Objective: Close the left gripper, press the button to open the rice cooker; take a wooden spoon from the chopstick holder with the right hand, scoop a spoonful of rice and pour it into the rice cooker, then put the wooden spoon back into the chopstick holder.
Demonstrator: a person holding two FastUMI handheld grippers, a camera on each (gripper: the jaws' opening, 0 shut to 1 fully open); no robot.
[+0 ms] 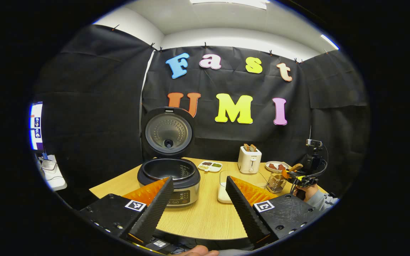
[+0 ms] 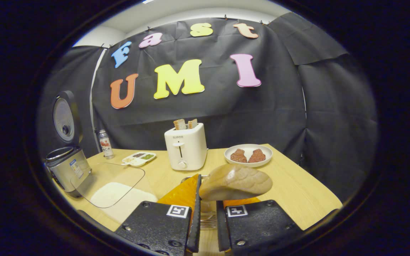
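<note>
Wooden spoon [image 2: 235,185], light, stiff and smooth, sits nipped by its handle in the narrowed right hand-held gripper [image 2: 208,213] just above the chopstick holder [image 1: 276,182], while the left hand-held gripper [image 1: 198,202] hangs wide before the open rice cooker [image 1: 169,174].

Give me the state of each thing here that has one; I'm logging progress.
Rice cooker: lid up, pot open.
Toaster: bread slices sticking up from the slots.
Wooden spoon: gripped, bowl empty.
Rice container: holds rice.
Left gripper: open, holding nothing.
Right gripper: shut on the spoon handle.
</note>
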